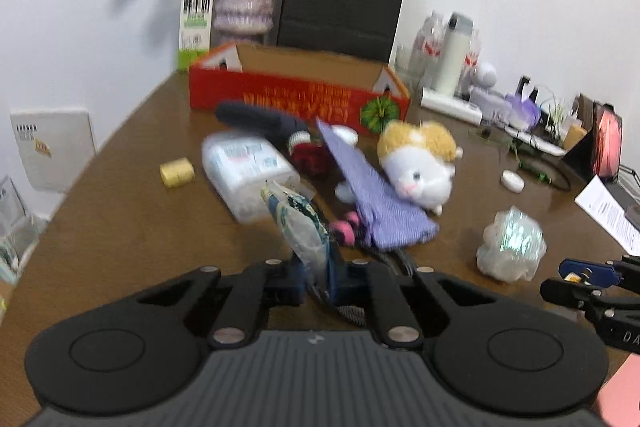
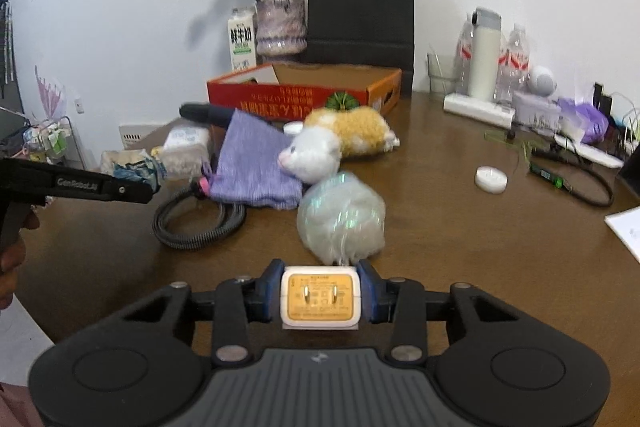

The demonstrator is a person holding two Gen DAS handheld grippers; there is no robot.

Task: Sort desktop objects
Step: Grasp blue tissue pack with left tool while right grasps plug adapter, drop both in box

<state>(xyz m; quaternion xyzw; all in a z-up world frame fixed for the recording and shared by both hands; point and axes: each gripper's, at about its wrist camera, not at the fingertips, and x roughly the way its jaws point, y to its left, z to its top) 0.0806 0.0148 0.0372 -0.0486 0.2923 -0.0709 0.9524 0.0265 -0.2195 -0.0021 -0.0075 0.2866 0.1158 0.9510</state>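
Note:
My left gripper is shut on a crumpled blue-and-white packet and holds it above the brown table. It also shows at the left of the right wrist view. My right gripper is shut on a white and orange plug charger, prongs facing the camera. On the table lie a purple cloth pouch, a plush hamster, a clear plastic ball, a tissue pack and a black coiled cable. An open red cardboard box stands behind them.
A vase of flowers, a milk carton and a black paper bag stand at the back wall. Bottles and a white flask stand back right. A small white round case and a yellow roll lie on the table.

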